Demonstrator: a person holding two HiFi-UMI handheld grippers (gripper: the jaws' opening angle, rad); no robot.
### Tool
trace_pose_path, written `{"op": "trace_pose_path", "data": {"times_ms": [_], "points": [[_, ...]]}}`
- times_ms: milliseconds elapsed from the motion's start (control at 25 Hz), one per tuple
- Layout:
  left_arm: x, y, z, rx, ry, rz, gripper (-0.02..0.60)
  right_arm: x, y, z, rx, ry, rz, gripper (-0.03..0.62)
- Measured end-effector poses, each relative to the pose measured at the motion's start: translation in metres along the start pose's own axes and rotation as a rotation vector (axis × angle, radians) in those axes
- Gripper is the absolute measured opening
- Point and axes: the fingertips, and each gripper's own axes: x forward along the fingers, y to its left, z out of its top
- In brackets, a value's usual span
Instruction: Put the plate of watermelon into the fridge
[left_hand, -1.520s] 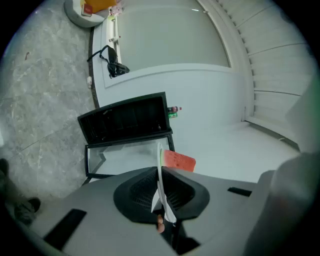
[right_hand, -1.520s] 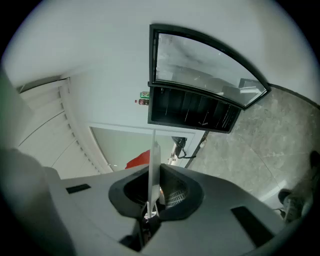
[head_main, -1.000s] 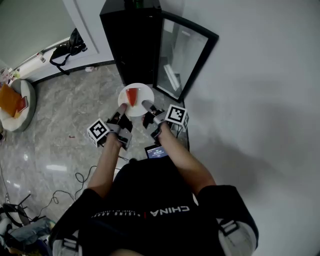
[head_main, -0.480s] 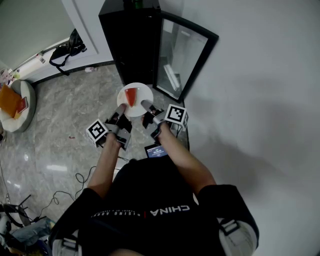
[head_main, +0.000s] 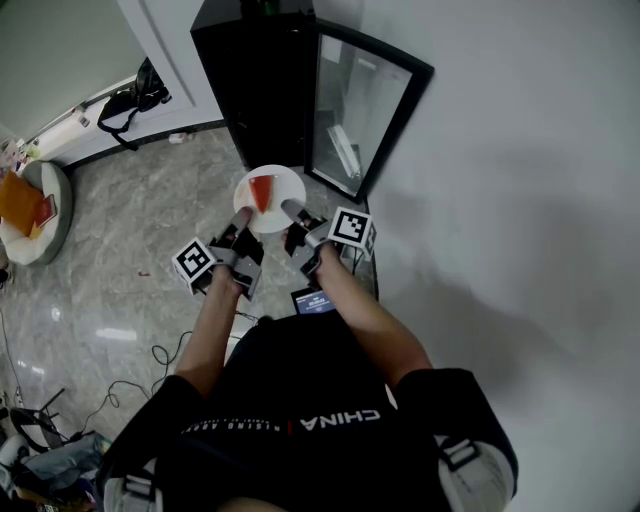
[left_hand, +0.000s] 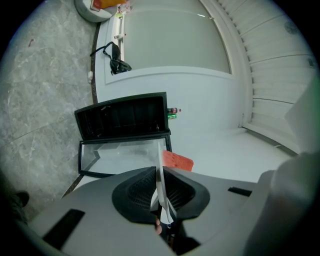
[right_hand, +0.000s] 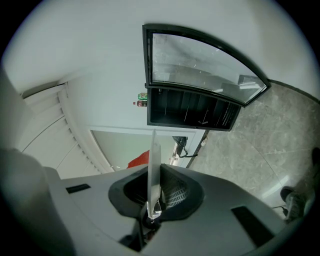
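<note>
My left gripper (left_hand: 161, 202) is narrowed onto the near-left rim of the one white plate (head_main: 287, 190), its pads pinching the edge. My right gripper (right_hand: 151, 197) is clamped the same way on the near-right rim. That makes two grippers, one plate, and one red wedge of watermelon (head_main: 261, 190) lying on it just ahead of both. The plate is carried in the air between them.

Straight ahead stands one black fridge (head_main: 262, 75), its dark interior open toward the grippers. How close the plate's far rim is to the fridge I can't judge from above. The single glass door (head_main: 365, 100) is swung out ahead and right of the right gripper, with a white wall (head_main: 520, 200) beyond it. Left of the left gripper, open marble floor (head_main: 130, 230) leaves free room.
</note>
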Motion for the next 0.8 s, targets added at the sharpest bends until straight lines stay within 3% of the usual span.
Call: {"op": "trace_pose_path", "data": {"times_ms": [600, 800], "points": [[0.002, -0.031, -0.007, 0.004, 0.023, -0.009, 0.035, -0.011, 0.029, 0.004, 0.003, 0.017, -0.009, 0.032], [0.003, -0.026, -0.007, -0.008, 0.039, -0.008, 0.035, -0.010, 0.021, 0.003, 0.026, 0.020, -0.020, 0.032]]}}
